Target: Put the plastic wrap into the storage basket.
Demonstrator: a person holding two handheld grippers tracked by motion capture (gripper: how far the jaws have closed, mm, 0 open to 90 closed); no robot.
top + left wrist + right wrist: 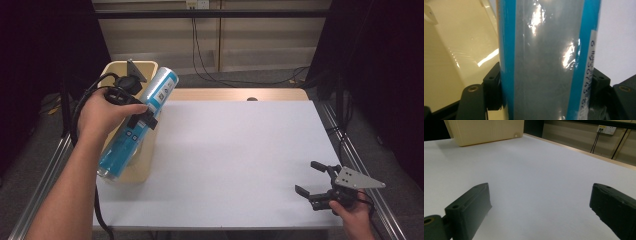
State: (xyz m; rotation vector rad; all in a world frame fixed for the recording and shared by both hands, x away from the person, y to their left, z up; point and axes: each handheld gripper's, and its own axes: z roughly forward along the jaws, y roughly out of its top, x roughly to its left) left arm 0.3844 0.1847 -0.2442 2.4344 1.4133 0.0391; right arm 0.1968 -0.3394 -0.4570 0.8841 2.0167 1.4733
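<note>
While the right gripper rests near the table's front right corner with its jaws spread wide and nothing between them, it offers no support to the work at the far left. Over there the left gripper pinches a long blue tube across its middle, the tube tilted over the cream bin at the table's left edge, its lower end toward the bin's near end. The left gripper view shows the tube's wrap is glossy film, so it looks slick; held at one narrow band, it could swivel or slide down through the pads. A long tube may also catch the bin's rim or overhang it, then tip out onto the table. If the grip loosens too high, the tube could bounce and roll off the left edge.
</note>
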